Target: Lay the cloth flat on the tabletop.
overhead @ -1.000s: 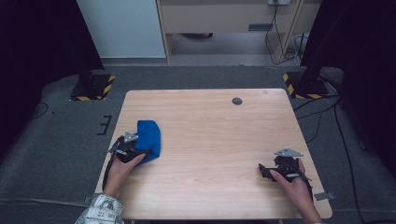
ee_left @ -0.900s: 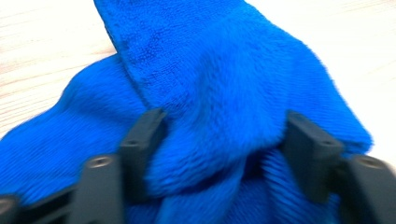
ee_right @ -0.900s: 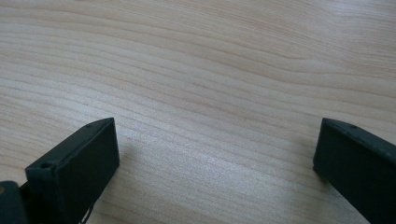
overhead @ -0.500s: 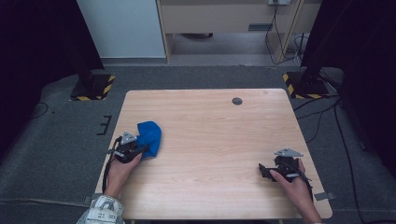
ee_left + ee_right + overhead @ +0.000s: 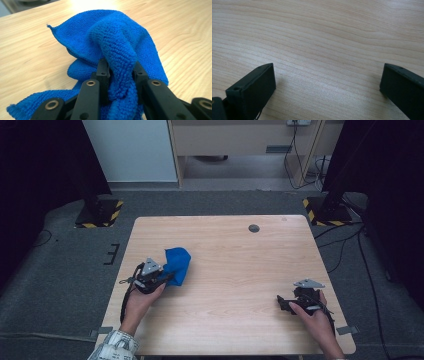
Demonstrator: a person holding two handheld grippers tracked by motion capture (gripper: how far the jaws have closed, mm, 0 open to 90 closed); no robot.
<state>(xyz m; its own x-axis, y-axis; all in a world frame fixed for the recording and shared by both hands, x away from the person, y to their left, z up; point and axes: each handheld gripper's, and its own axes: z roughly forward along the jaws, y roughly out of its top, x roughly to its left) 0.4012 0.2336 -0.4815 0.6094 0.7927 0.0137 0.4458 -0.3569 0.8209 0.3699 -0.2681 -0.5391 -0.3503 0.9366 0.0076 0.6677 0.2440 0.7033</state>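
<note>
Left gripper view looks along two black jaws clamped on a bunched ridge of the blue cloth [image 5: 110,47], the rest of it spilling onto the wooden table [image 5: 30,50]. Right gripper view has jaws standing wide apart over bare wood. High view places the left gripper [image 5: 167,277] near the table's left edge, cloth beyond it, and the right gripper [image 5: 281,302] well apart.
</note>
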